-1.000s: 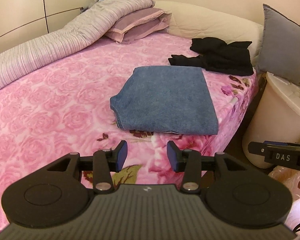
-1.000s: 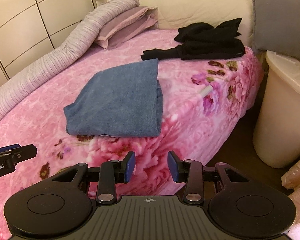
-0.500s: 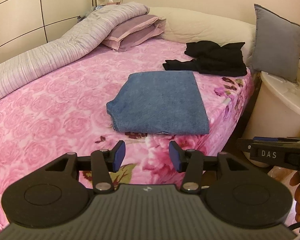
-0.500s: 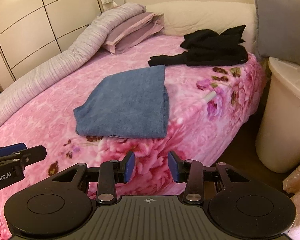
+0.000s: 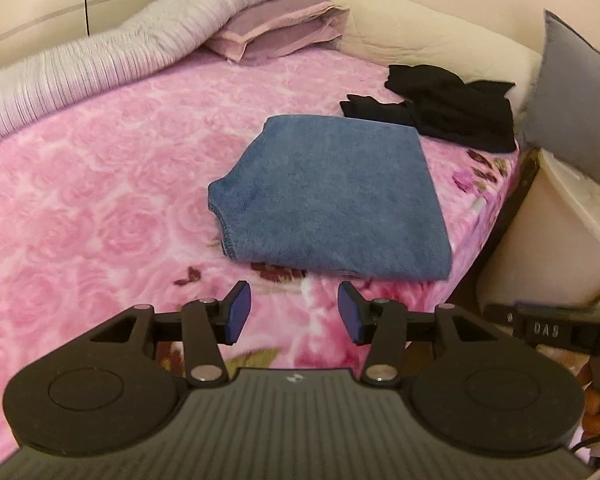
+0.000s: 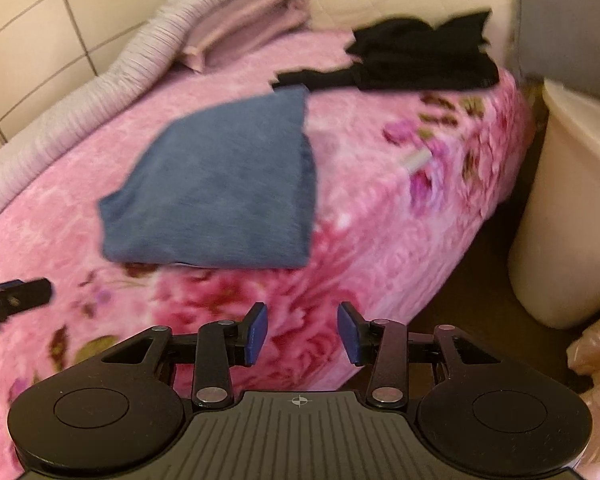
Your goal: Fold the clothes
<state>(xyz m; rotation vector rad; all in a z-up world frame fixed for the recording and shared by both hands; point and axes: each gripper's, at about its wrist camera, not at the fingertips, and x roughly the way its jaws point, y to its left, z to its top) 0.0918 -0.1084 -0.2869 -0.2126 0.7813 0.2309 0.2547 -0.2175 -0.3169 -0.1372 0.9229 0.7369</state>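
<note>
A folded blue garment [image 5: 328,196] lies flat on the pink floral bed [image 5: 100,200], also in the right wrist view [image 6: 216,192]. A crumpled black garment [image 5: 448,112] lies behind it near the headboard, also in the right wrist view [image 6: 412,60]. My left gripper [image 5: 292,312] is open and empty, just in front of the blue garment's near edge. My right gripper [image 6: 302,334] is open and empty, over the bed's front corner, short of the blue garment. The right gripper's side [image 5: 548,328] shows in the left wrist view. The left gripper's side [image 6: 12,300] shows in the right wrist view.
A rolled striped duvet [image 5: 100,64] and purple pillows [image 5: 280,28] lie along the far left of the bed. A grey cushion [image 5: 576,104] and a cream bin [image 6: 572,216] stand right of the bed. A small white tube [image 6: 416,160] lies near the bed's edge.
Both grippers have moved forward toward the blue garment, which looks larger now. The right wrist view is blurred by motion. Both stay open.
</note>
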